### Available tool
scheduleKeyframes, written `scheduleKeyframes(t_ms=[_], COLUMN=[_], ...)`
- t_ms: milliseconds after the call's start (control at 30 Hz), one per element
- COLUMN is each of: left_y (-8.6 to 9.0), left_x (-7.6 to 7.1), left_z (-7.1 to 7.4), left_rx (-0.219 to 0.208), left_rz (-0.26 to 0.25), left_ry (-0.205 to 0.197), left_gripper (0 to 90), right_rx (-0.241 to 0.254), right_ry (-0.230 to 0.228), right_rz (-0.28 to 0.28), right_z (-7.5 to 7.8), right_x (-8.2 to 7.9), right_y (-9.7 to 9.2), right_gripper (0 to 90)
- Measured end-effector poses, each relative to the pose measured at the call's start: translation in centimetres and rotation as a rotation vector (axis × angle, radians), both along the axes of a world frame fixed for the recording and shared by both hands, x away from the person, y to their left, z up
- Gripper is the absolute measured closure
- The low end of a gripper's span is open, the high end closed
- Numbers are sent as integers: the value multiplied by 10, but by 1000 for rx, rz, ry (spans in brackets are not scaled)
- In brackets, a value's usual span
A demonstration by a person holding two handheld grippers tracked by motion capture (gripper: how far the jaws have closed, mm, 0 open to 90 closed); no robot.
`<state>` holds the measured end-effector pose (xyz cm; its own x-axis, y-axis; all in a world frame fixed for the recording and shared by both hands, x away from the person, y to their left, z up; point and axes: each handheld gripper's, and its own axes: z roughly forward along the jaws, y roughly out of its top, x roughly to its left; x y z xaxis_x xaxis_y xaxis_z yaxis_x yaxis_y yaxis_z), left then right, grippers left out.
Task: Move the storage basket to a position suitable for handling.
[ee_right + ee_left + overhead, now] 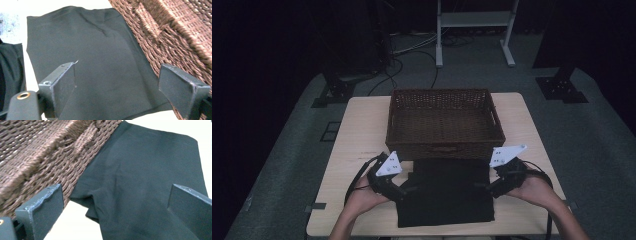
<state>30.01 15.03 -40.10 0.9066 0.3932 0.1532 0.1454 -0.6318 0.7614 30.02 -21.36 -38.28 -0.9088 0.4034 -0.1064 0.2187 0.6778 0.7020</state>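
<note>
A: Layout on the desk (362, 130)?

B: Brown wicker basket (445, 122) at the far centre of the light wooden top. Folded black cloth (447, 192) flat on the near half, far edge touching the basket's front wall, near edge close to the desk's front edge.

A: Left gripper (404, 192)?

B: Held in the left hand (362, 197) at the cloth's left edge, white three-cornered plate on top, pointed inward toward the cloth. In the left gripper view, jaws spread wide, nothing between them. Cloth (145, 185) below and ahead, one folded corner lying on bare desk; woven basket wall (45, 157) at upper left, with its handle slot in sight.

A: Right gripper (484, 187)?

B: Held in the right hand (537, 192) at the cloth's right edge, likewise plated, likewise pointed inward. In the right gripper view, jaws wide apart, holding nothing. Cloth (92, 60) spread beneath them; basket wall (175, 35) at upper right, just beside the cloth's edge.

A: Contact between jaws and cloth?

B: Cannot tell from any view. Both sets poised low over it, one at each side.

A: Basket contents?

B: Bare woven floor seen from the high view.
</note>
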Motion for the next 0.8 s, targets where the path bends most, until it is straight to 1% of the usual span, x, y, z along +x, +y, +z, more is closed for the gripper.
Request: scheduleKeyframes(t_ms=[67,100,167,300,400,467,500,533,600,633,700,800], left_y=[-3,-6,-8,-15,-20,-22,-24,-25,-30,-32,-36,-40], left_x=[0,1,2,5,7,8,9,10,12,12,13,14], left_z=[-1,-2,-4,-9,-13,-15,-16,-18,-21,-22,-25,-27], left_rx=[3,10,15,29,38,36,43,47,53,51,60,63], left_rz=[-5,-13,-17,-32,-39,-43,-46,-49,-59,-61,-71,-78], left_ry=[4,6,12,28,37,44,47,52,60,63,65,75], left_gripper=[0,0,0,0,0,0,0,0,0,0,0,0], right_rx=[-4,-19,-25,-58,-69,-79,-79,-90,-93,-95,-99,-103], right_ry=[4,9,13,31,39,50,50,55,57,68,74,78], right_rz=[5,19,27,55,62,67,67,76,77,80,83,88], right_z=[0,-2,-3,-9,-12,-15,-15,-17,-19,-21,-23,-26], right_x=[1,3,4,7,8,10,10,11,11,12,13,14], right_y=[2,5,7,15,18,21,21,22,23,25,27,28], right_gripper=[136,137,136,136,136,136,136,137,137,137,136,137])
